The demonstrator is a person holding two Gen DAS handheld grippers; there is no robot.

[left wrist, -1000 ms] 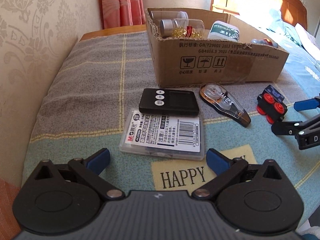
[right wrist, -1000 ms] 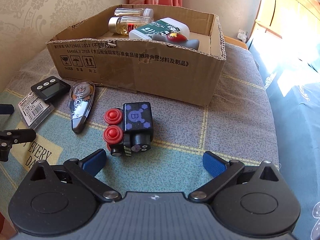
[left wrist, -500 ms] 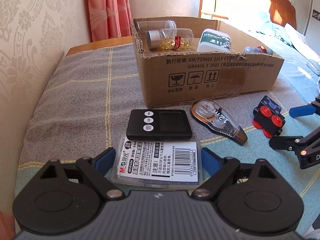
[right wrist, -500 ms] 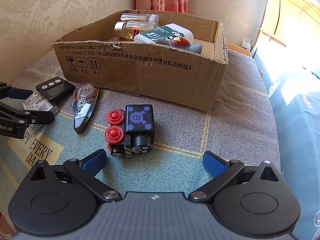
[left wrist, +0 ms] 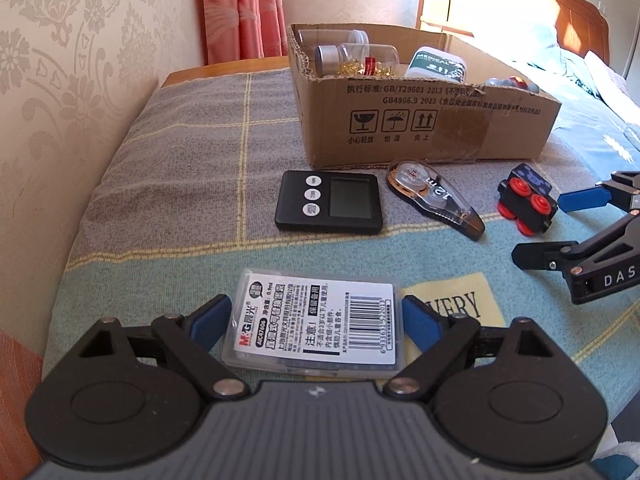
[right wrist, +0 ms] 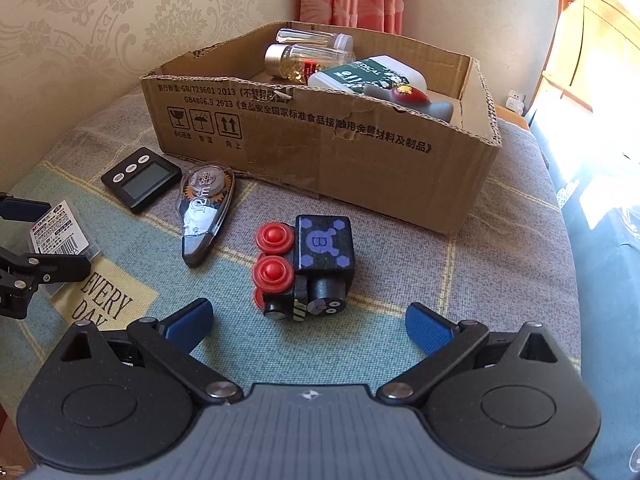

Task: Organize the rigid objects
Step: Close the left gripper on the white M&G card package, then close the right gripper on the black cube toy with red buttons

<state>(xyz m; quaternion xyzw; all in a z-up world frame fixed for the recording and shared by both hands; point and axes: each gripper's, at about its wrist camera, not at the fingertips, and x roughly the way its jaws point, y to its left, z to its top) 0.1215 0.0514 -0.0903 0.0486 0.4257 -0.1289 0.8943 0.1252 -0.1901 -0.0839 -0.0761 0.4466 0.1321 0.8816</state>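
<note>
Clear plastic fills my left wrist view: the refill case (left wrist: 314, 326) sits between my left gripper's (left wrist: 316, 324) pads, which have just been closing from wide onto its two short edges, so it looks ready to lift toward the cardboard box (left wrist: 420, 128). It has slid away from the black timer (left wrist: 330, 204), which it lay against a second ago. From my right wrist view, my right gripper (right wrist: 308, 326) hangs spread and empty just short of the toy train (right wrist: 308, 266).

Bedroom (headboard (left wrist: 560, 12), curtain (left wrist: 240, 8)).
</note>
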